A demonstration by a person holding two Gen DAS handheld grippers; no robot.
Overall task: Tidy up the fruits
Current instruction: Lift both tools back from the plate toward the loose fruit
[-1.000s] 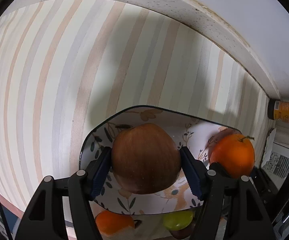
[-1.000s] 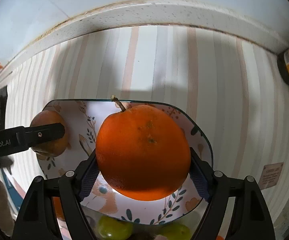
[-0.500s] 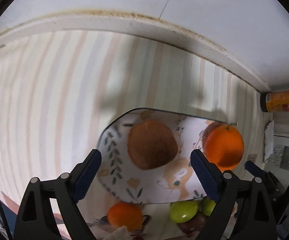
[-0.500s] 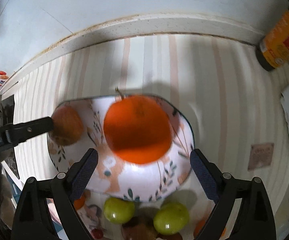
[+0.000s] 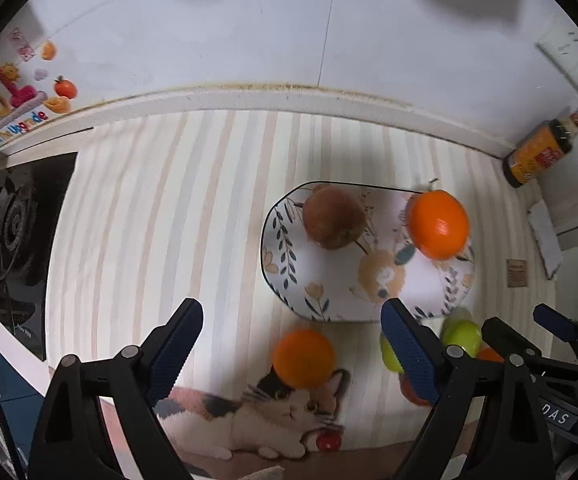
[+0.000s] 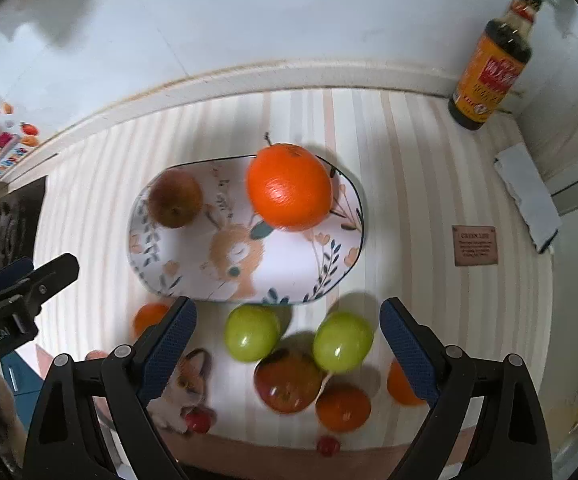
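Two fruits are seen on the patterned plate (image 6: 341, 264): a brown apple (image 6: 175, 198) toward its left side and a large orange (image 6: 289, 186) perched at the far rim, partly overhanging it. The orange could be rolled off onto the striped mat (image 5: 149, 220) if the plate is nudged. Both the left gripper (image 5: 291, 354) and the right gripper (image 6: 287, 346) are spread wide and nothing is pinched. More fruit is left loose just in front of the plate: two green apples (image 6: 343, 342), a red apple (image 6: 289, 380) touching them, and small oranges (image 6: 343, 408). Because these are packed together, neighbours could be knocked toward the near counter edge when one is gripped. A collision between the two tools is also judged possible, since they are held close side by side.
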